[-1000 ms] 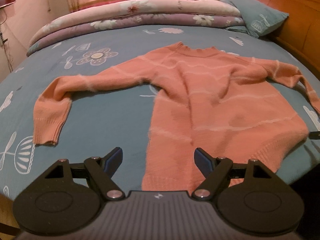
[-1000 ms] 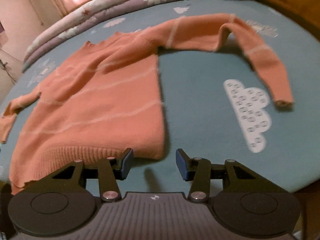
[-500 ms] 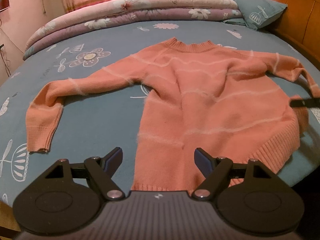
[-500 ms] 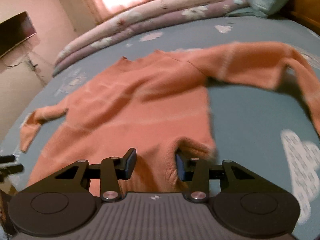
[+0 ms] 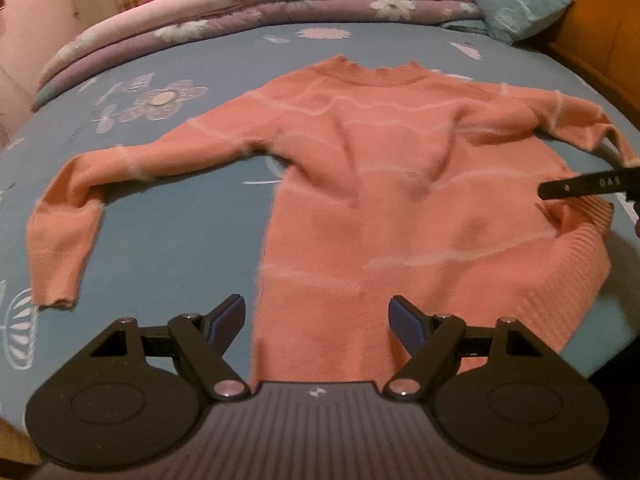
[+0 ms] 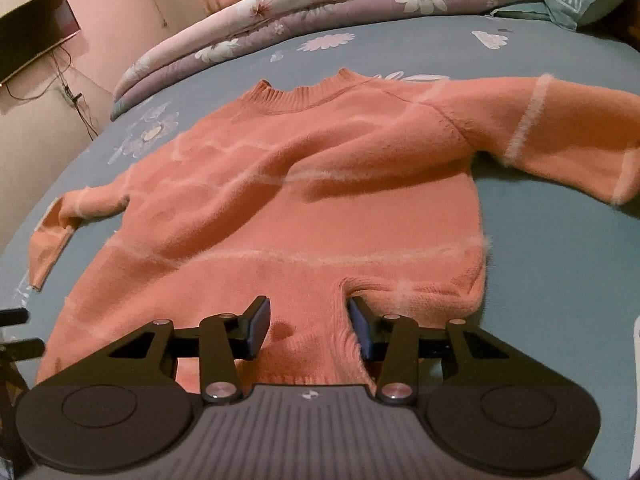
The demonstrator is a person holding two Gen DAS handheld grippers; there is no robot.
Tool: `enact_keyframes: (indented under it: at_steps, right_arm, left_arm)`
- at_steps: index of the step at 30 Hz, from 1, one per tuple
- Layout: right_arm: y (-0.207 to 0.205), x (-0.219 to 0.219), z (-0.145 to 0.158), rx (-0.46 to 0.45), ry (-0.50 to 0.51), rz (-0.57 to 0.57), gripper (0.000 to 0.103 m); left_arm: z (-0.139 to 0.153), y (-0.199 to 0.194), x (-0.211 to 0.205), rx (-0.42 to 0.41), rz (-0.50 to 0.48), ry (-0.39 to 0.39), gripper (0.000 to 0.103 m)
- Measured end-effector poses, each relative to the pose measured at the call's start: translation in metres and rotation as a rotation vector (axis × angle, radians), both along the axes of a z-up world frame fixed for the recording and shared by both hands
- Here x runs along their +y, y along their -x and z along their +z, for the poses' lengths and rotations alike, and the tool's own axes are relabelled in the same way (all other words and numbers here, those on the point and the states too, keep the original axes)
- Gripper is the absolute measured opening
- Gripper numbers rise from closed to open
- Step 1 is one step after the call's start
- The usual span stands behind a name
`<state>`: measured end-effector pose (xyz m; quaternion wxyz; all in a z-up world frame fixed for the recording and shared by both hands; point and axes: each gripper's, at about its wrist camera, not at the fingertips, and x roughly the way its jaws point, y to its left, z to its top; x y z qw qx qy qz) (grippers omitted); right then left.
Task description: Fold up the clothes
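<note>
An orange knit sweater (image 5: 380, 200) lies face up on the bed, sleeves spread to both sides. My left gripper (image 5: 316, 320) hovers open over the hem's left corner, and the sweater's side edge runs between its fingers without touching them. My right gripper (image 6: 306, 326) is at the hem's right corner, with bunched hem fabric (image 6: 308, 344) between its half-spread jaws. Its right finger (image 6: 362, 332) digs into a fold, while the left pad (image 6: 258, 328) stands free of the cloth. The left wrist view shows one right finger (image 5: 580, 186) above the rumpled corner.
The bed has a blue flowered sheet (image 5: 180, 240). A rolled quilt (image 5: 260, 4) lies along its far side, with a blue pillow (image 5: 516, 4) and a wooden headboard (image 5: 600, 36) at the far right. A dark screen (image 6: 36, 32) hangs on the left wall.
My right gripper has moved left from the bare sheet onto the hem's right corner, pushing the cloth into a fold. In the left wrist view a right finger has come in at the right edge.
</note>
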<state>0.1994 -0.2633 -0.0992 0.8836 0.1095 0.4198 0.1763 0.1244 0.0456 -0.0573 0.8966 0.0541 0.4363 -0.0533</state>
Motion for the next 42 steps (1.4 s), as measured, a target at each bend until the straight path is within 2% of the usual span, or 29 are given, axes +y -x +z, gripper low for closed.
enact_keyframes:
  at_steps: [3,5,10,14,17,20,23,27,31,34,40,42]
  right_arm:
    - [0.004,-0.007,0.009,-0.007,-0.034,-0.010,0.049]
    - [0.004,-0.011,0.010,0.008,-0.032,-0.019,0.050]
    - [-0.005,-0.012,-0.003,0.058,-0.030,-0.026,0.050]
    - [-0.003,-0.019,0.001,0.059,-0.071,-0.043,0.049]
    - [0.008,-0.029,0.011,0.034,-0.085,-0.058,0.050]
    - [0.025,-0.045,0.022,-0.005,-0.101,-0.095,0.055]
    - [0.042,-0.063,0.025,-0.026,-0.144,-0.138,0.055]
    - [0.055,-0.073,0.011,0.003,-0.171,-0.163,0.055]
    - [0.055,-0.063,-0.009,0.053,-0.194,-0.131,0.055]
    - [0.051,-0.051,-0.018,0.053,-0.184,-0.099,0.058]
    - [0.043,-0.035,-0.015,-0.068,-0.067,-0.064,0.064]
    - [0.042,-0.038,-0.014,-0.088,-0.121,-0.005,0.064]
  left_arm:
    - [0.003,0.000,-0.020,-0.006,-0.077,0.024,0.079]
    - [0.007,0.002,-0.039,-0.018,-0.164,0.058,0.079]
    - [0.010,0.007,-0.108,-0.057,-0.486,0.102,0.079]
    - [-0.012,-0.007,-0.161,-0.014,-0.620,0.041,0.079]
    - [-0.024,-0.023,-0.183,-0.035,-0.616,-0.050,0.079]
    - [-0.026,-0.047,-0.178,-0.026,-0.546,-0.046,0.081]
    - [-0.025,-0.065,-0.165,-0.016,-0.489,-0.013,0.081]
    - [-0.021,-0.079,-0.151,-0.006,-0.425,0.039,0.081]
    - [-0.025,-0.085,-0.142,0.017,-0.387,0.073,0.081]
    - [-0.024,-0.088,-0.135,0.013,-0.377,0.086,0.081]
    - [-0.027,-0.090,-0.128,0.026,-0.385,0.114,0.081]
    - [-0.029,-0.092,-0.126,0.039,-0.382,0.130,0.082]
